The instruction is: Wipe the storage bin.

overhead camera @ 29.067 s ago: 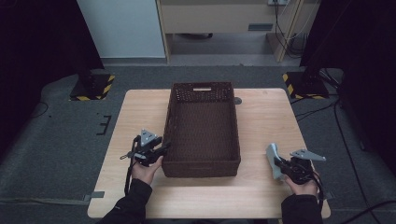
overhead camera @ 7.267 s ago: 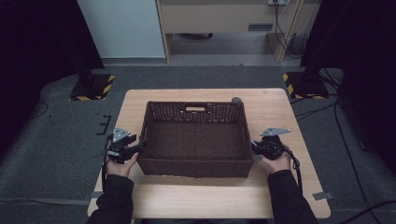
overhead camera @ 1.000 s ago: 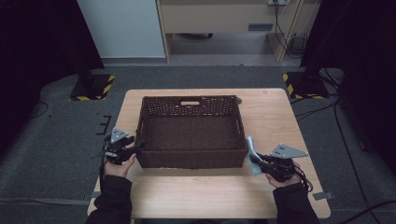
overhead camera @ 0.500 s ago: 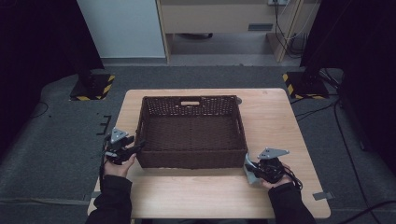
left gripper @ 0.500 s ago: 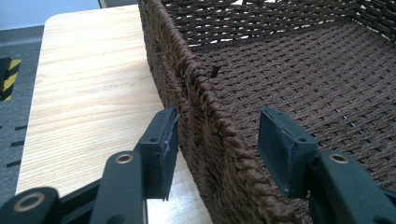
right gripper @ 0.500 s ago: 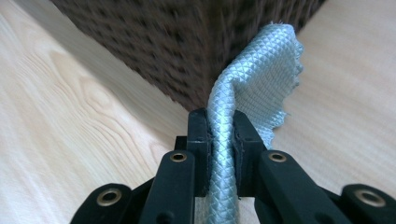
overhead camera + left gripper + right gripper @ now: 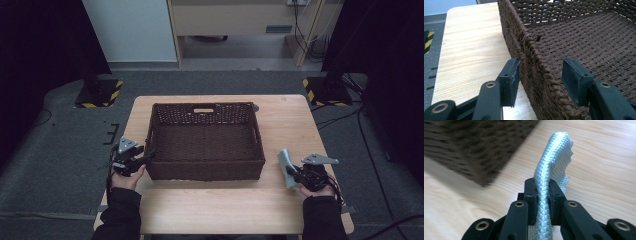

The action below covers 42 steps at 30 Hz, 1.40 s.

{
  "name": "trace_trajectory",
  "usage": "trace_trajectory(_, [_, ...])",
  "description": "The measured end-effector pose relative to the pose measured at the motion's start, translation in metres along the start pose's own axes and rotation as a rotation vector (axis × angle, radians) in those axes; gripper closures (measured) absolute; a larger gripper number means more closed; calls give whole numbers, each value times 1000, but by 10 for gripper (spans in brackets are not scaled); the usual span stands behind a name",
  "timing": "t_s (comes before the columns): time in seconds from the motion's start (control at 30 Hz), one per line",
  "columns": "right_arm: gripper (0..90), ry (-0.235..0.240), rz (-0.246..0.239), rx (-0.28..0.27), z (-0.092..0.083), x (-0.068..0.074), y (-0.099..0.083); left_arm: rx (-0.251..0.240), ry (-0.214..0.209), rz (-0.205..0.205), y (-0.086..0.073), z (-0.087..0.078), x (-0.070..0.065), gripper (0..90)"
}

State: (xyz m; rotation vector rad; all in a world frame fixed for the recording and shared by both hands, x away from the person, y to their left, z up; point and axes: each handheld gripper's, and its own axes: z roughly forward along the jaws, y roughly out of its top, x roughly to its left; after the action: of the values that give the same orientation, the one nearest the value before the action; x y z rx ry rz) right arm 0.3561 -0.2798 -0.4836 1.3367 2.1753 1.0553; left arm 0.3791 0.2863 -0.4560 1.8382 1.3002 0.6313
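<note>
Two sets of tongs are working at a wooden tabletop in the high view, each carried in one of the person's hands. A dark brown woven basket is sitting in the middle of the tabletop, its long side facing the person. The left tongs are reaching in at the basket's near left corner. The right tongs are hanging over bare wood to the right of the basket, apart from it, and are holding a pale blue-grey strip that is standing up and leaning toward the basket.

Looking along the left tongs in the left gripper view, the jaws are standing fairly wide and straddling the basket wall: one pad is sitting outside, just against the weave, while the other is hanging inside over the woven floor, clear of the wall. The braided rim is running up between them, and the tabletop is stretching off beside the wall.

Looking along the right tongs in the right gripper view, the jaws are pinching narrow on the strip, a flat braided band of pale cord that is rising between the pads and curling over at its top. The pads are pressing it from both sides. Beyond it the basket is showing blurred at the upper left, with the tabletop under everything.
</note>
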Motion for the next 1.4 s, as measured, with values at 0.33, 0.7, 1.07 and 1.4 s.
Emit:
trace_trajectory(0.33, [793, -109, 42, 29, -6, -23, -9, 4, -8, 2, 0, 0, 0, 497])
trace_trajectory(0.7, [603, -165, 31, 80, 3, -25, -13, 8, -21, -2, 1, 0, -1, 530])
trace_trajectory(1.07, [443, -200, 19, -87, -12, -13, 10, 21, -41, -6, 4, 0, 1, 685])
trace_trajectory(1.4, [521, -58, 12, -190, -13, 12, 46, 24, -17, 8, 5, 1, -2, 722])
